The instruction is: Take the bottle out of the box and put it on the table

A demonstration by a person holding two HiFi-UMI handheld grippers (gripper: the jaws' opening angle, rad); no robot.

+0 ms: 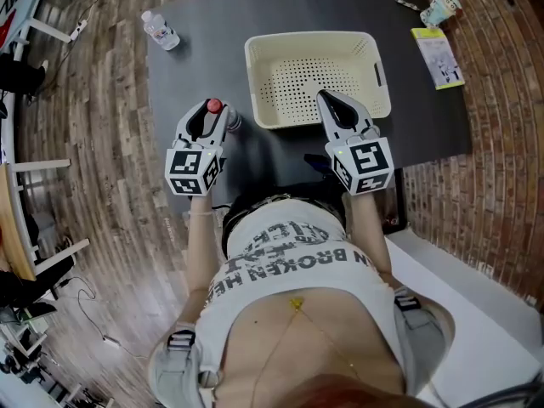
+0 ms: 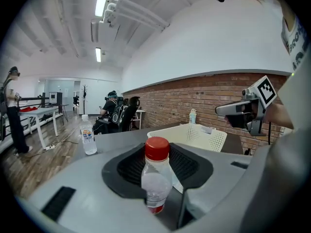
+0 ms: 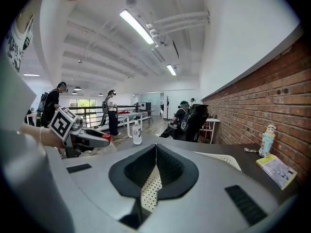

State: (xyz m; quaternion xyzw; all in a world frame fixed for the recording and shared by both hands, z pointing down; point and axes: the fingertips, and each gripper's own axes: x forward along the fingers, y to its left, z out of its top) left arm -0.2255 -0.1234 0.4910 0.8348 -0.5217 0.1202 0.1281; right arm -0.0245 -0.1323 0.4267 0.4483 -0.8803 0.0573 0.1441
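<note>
While the left gripper (image 1: 219, 116) hangs over the dark table (image 1: 280, 7) just left of the cream perforated basket (image 1: 310, 37), we see its jaws closed on the bottle (image 2: 156, 176), a small clear one with a red cap, held upright. The bottle is outside the basket, near its front left corner; we cannot tell whether its base touches the table. Our right gripper (image 1: 327, 99) hovers above the basket's near rim, its jaws pressed together at the tips with nothing between them, the holed basket wall showing through the gap below. At the table's far left corner stands a water bottle (image 1: 160, 31), well apart from us. Toward the far right lie a yellow booklet (image 1: 438, 56) and, just beyond it, a small pale container (image 1: 440, 8).
</note>
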